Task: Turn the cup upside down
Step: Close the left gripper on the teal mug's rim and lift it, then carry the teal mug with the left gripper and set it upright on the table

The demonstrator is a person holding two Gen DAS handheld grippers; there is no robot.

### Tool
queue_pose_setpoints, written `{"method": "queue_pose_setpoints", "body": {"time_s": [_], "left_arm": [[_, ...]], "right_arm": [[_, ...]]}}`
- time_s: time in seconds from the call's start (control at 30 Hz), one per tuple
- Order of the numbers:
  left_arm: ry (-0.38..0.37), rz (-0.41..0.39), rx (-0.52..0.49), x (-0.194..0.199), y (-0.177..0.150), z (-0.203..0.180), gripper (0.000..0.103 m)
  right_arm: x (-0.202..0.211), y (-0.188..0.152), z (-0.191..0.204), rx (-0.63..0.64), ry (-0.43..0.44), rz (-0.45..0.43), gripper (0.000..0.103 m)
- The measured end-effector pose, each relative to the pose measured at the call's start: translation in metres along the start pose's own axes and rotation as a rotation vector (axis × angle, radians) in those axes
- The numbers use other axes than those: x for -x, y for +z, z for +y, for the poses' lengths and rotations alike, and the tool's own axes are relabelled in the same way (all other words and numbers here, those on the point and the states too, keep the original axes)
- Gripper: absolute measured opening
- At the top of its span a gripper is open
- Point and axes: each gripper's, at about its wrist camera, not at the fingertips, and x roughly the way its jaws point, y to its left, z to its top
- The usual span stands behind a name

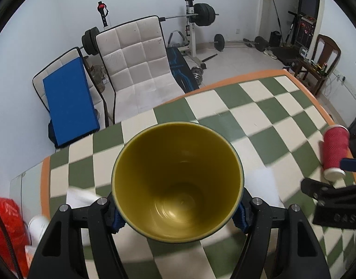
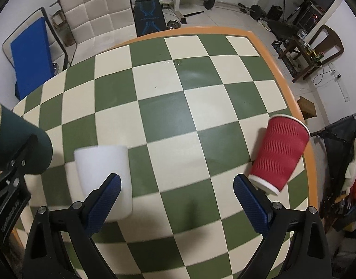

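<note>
My left gripper [image 1: 178, 218] is shut on a dark green cup with a yellow inside [image 1: 178, 186]. The cup's mouth faces the camera and it is held tilted above the checkered table [image 1: 259, 107]. The same cup shows at the far left of the right wrist view [image 2: 26, 148], gripped by the left gripper. My right gripper [image 2: 176, 195] is open and empty above the table [image 2: 164, 116]. A red ribbed paper cup [image 2: 280, 153] stands upright just right of its right finger. A white cup [image 2: 103, 172] stands just behind its left finger.
The red cup also shows at the right of the left wrist view [image 1: 333, 151], near the table's orange edge. White padded chairs [image 1: 136, 65] and a blue pad [image 1: 68, 100] stand beyond the table. Gym weights lie on the floor behind. A red bag [image 1: 5, 227] is at the lower left.
</note>
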Motion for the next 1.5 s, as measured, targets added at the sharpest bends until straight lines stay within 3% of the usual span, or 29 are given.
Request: {"method": "queue_pose_setpoints", "body": {"time_s": [0.23, 0.7, 0.83, 1.07, 1.23, 1.5], "left_arm": [[-0.012, 0.063, -0.007, 0.056, -0.041, -0.027, 0.068], [0.009, 0.172, 0.047, 0.149, -0.145, -0.096, 0.068], [-0.029, 0.251, 0.065, 0.161, -0.179, -0.118, 0.068], [-0.163, 0.519, 0.119, 0.149, -0.245, -0.146, 0.068], [-0.202, 0.669, 0.187, 0.114, -0.261, -0.149, 0.067], [-0.188, 0.689, 0.241, 0.074, -0.239, -0.136, 0.067]], "right_arm": [[0.023, -0.041, -0.019, 0.018, 0.023, -0.001, 0.099], [0.059, -0.162, -0.077, 0.137, 0.045, 0.012, 0.099], [0.060, -0.193, -0.093, 0.157, 0.052, 0.025, 0.099], [0.050, -0.237, -0.114, 0.167, 0.059, 0.076, 0.099], [0.043, -0.247, -0.120, 0.158, 0.058, 0.104, 0.099], [0.037, -0.240, -0.124, 0.130, 0.042, 0.112, 0.099]]}}
